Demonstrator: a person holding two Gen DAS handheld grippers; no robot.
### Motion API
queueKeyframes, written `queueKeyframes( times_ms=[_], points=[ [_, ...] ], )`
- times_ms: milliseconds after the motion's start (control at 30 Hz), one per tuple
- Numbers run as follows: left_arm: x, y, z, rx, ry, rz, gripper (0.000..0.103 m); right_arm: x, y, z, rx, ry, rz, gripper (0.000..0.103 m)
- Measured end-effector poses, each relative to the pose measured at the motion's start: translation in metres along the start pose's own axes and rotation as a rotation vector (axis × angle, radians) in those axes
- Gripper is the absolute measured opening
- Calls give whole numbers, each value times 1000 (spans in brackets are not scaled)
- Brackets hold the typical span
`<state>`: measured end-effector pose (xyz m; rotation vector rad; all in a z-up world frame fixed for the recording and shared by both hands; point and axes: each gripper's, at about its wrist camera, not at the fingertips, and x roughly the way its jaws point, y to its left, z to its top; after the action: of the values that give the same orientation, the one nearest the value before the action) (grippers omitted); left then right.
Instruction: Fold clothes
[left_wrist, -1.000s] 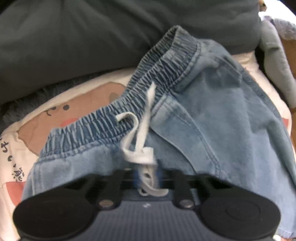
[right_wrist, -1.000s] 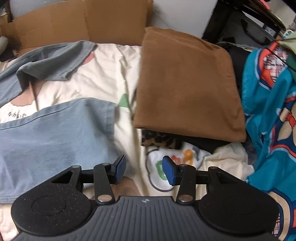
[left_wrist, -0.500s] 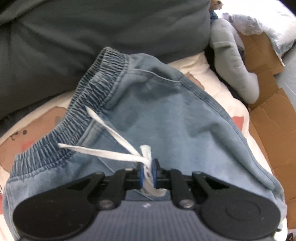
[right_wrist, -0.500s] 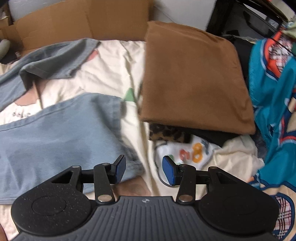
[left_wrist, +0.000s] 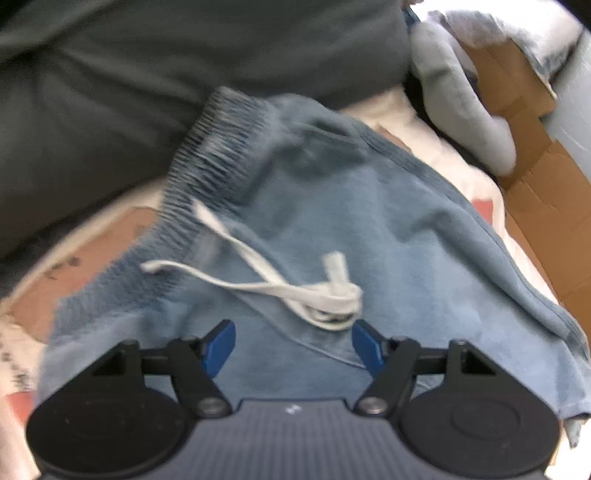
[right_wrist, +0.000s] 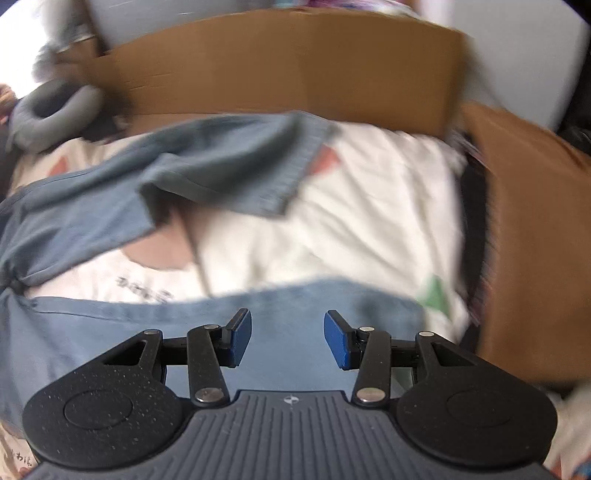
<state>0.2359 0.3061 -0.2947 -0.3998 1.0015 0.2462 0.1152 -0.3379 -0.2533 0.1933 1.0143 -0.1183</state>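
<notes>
Light blue denim trousers (left_wrist: 388, 236) with an elastic waistband (left_wrist: 210, 155) lie on a printed cream bedsheet (right_wrist: 354, 206). Their white drawstring (left_wrist: 321, 295) lies loose on the denim, just ahead of my left gripper (left_wrist: 293, 345), which is open and empty. In the right wrist view one trouser leg (right_wrist: 221, 158) lies crumpled further off and the other leg (right_wrist: 280, 306) runs under my right gripper (right_wrist: 288, 338), which is open and empty above the leg's hem end.
A dark grey cushion (left_wrist: 147, 74) lies behind the waistband. A grey plush toy (left_wrist: 458, 92) and brown cardboard (right_wrist: 288, 70) border the bed. A folded brown garment (right_wrist: 532, 236) lies at the right.
My left gripper was shut on the drawstring and has opened and let it drop onto the denim. My right gripper has swung left, over the near trouser leg.
</notes>
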Motion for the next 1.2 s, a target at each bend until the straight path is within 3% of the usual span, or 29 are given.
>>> queueKeyframes(
  times_ms=[333, 600, 733, 833, 1033, 1200],
  points=[
    [-56, 76, -6, -172, -107, 90, 67, 53, 91, 80, -137, -47, 124, 51],
    [-67, 127, -13, -261, -89, 200, 49, 80, 183, 125, -352, -44, 208, 51],
    [-62, 148, -29, -316, -61, 247, 28, 103, 230, 145, -459, -39, 260, 51],
    [-57, 162, -39, -349, -49, 277, 26, 116, 265, 159, -544, -37, 287, 51],
    [-42, 174, -56, -411, -32, 236, 26, 127, 329, 182, -689, -60, 354, 51],
    [-36, 173, -68, -433, -64, 190, 26, 140, 387, 197, -808, -88, 415, 51]
  ],
)
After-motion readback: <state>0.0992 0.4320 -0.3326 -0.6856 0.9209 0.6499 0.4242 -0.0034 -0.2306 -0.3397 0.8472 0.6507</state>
